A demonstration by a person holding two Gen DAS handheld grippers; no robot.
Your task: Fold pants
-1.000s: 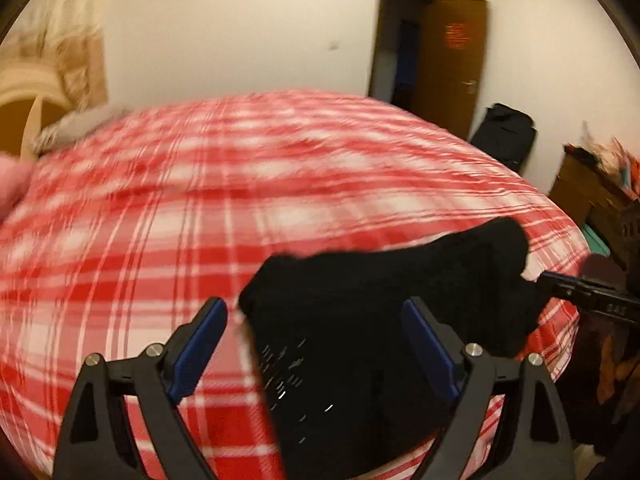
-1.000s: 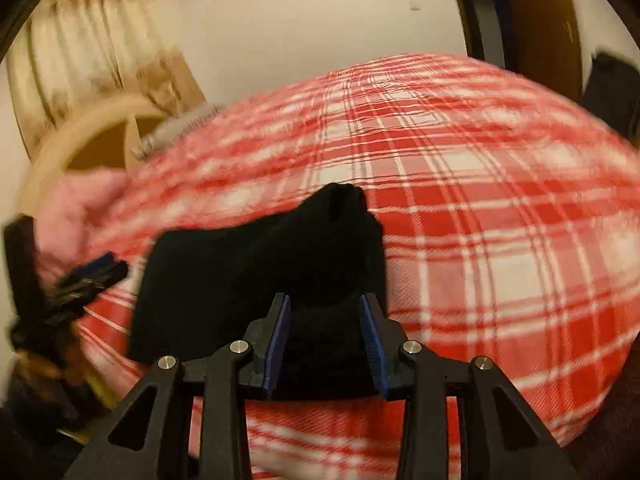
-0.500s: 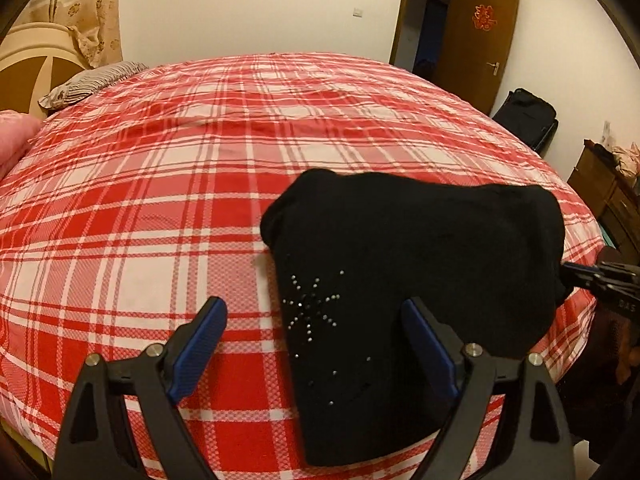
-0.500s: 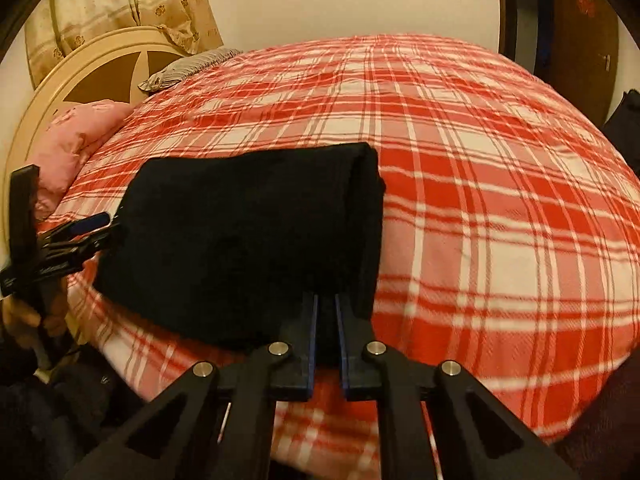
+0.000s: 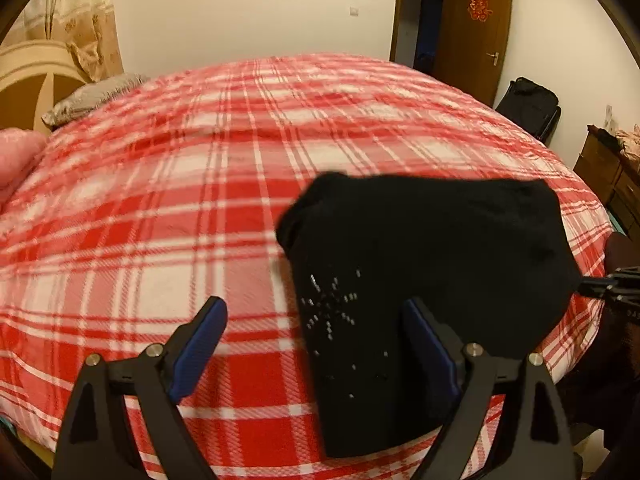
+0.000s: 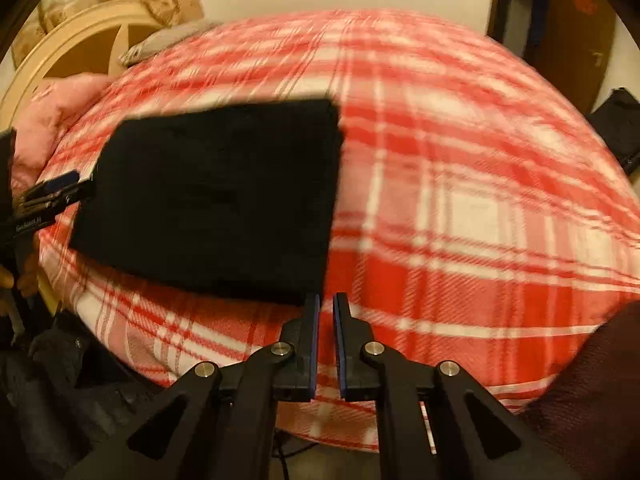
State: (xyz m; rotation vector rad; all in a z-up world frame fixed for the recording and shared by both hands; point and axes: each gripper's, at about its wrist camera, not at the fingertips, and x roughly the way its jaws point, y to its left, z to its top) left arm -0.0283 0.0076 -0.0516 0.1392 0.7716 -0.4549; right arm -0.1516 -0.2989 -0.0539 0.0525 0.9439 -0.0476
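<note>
A wide bed under a red-and-white plaid blanket (image 5: 168, 208) fills the room; behind it a plain cream wall (image 5: 256, 12), a brown wooden door (image 5: 472, 28) to its right, a cream curved headboard (image 5: 28, 64) to its left.

Black pants (image 5: 432, 256), folded into a compact, roughly rectangular bundle. Lying flat on red-and-white plaid bedspread (image 5: 168, 208), near the bed's front edge, one end reaching that edge. Fabric dark, soft-looking, details mostly lost in the black. Small silvery studs in a starburst pattern on the upper layer, toward the near left side in the left wrist view. Far left corner slightly rounded and lifted, layers showing there. From the right wrist view (image 6: 216, 200), edges straight, corners fairly square, surface smooth.
</note>
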